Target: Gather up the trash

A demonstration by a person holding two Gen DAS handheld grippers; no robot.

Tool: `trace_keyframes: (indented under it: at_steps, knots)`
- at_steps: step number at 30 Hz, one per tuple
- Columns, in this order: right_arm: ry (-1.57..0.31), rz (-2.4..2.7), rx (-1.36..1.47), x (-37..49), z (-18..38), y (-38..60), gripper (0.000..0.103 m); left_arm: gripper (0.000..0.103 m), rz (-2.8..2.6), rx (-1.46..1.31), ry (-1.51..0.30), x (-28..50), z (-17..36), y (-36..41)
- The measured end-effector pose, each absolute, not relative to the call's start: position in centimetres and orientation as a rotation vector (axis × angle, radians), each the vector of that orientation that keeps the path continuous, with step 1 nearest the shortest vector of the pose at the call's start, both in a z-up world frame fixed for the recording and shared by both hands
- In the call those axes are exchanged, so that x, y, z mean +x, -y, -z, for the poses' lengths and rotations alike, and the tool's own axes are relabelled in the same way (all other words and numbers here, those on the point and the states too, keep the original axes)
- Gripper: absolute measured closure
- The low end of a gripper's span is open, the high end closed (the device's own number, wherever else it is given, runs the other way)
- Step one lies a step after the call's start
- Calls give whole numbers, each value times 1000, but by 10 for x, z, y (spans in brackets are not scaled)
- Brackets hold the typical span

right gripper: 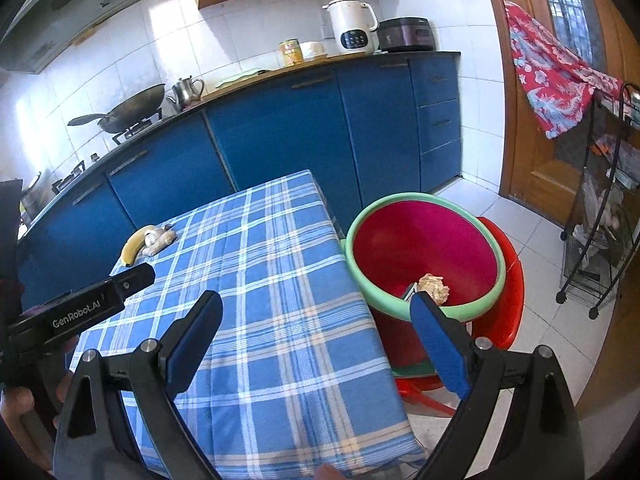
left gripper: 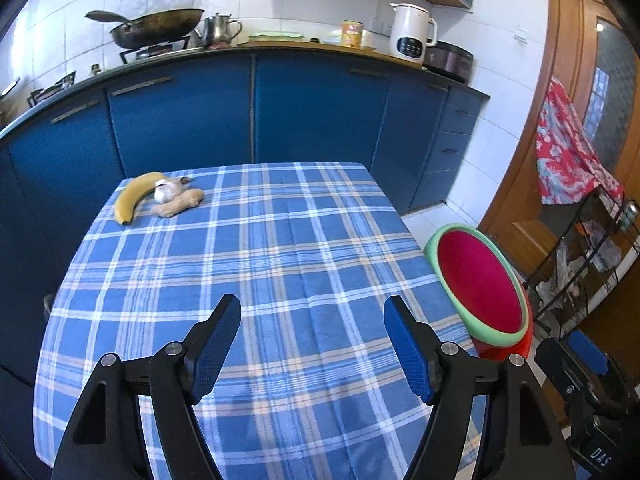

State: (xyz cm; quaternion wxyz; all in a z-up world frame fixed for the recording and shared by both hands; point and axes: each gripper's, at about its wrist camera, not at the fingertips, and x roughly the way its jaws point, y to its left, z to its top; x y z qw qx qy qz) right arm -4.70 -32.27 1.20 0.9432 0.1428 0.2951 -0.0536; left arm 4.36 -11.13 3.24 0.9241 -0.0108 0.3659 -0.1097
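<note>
My left gripper (left gripper: 312, 344) and right gripper (right gripper: 316, 340): jaws wide, holding nothing; crumpled paper (right gripper: 434, 286) lies in the basin (right gripper: 424, 198); banana (left gripper: 132, 196) on the counter (left gripper: 280, 260)

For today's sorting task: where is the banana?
In both views, the banana lies at the checked table's far left corner, touching garlic and ginger.

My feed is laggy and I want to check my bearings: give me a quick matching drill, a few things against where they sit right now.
Things:
1. banana
2. crumpled paper
3. wok
4. flowered cloth

Places:
A. on the stove
B. far corner of the checked tablecloth
C. hanging by the wooden door
D. inside the red bin

Pairs: 1-B, 2-D, 3-A, 4-C
</note>
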Motion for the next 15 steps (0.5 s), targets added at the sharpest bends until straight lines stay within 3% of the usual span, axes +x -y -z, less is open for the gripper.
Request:
trace_keyframes:
  at_steps: [15]
  knots:
    - [-601, 86, 275, -46, -16, 312, 9, 28, 202, -33, -732, 34, -34, 101]
